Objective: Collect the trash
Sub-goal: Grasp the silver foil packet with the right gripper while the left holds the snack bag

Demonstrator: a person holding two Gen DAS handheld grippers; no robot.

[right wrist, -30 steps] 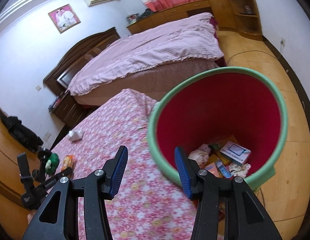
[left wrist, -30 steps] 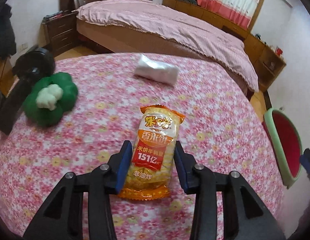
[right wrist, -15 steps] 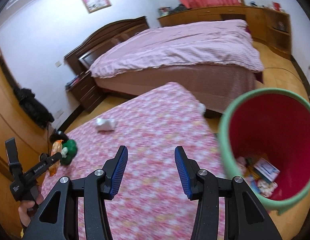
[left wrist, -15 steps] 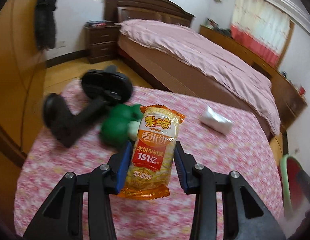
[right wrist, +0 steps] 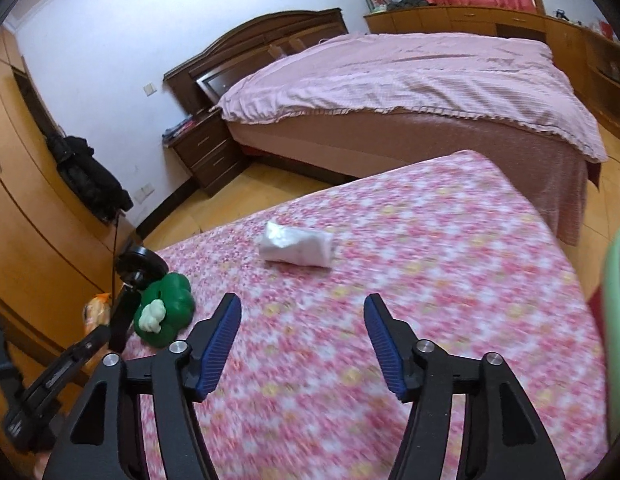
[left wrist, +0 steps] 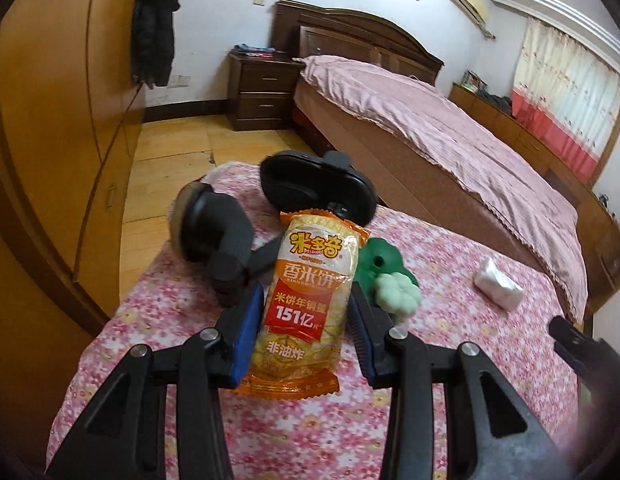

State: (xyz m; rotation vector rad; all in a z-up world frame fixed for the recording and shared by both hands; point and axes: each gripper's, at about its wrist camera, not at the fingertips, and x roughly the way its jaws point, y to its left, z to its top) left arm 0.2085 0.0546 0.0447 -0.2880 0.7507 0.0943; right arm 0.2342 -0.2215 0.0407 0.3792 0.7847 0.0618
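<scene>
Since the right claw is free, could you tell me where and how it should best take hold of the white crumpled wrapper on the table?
Grip the white wrapper across its narrow width near the middle, coming down from above. It lies flat and elongated on the floral tablecloth, apart from other things. The right claw is open; its fingers would likely straddle it.

All the legible writing sits on the snack packet [left wrist: 308,300], an orange and clear wrapper. Near its top edge is the yellow brand logo "米多奇", with a line of tiny print under it too small to make out. Below the logo, large white characters read "香米饼" over small Latin letters beginning "XIANG". Lower down, a red panel carries "米饼年销量" and "151亿". Beneath the panel stands "非油炸".
</scene>
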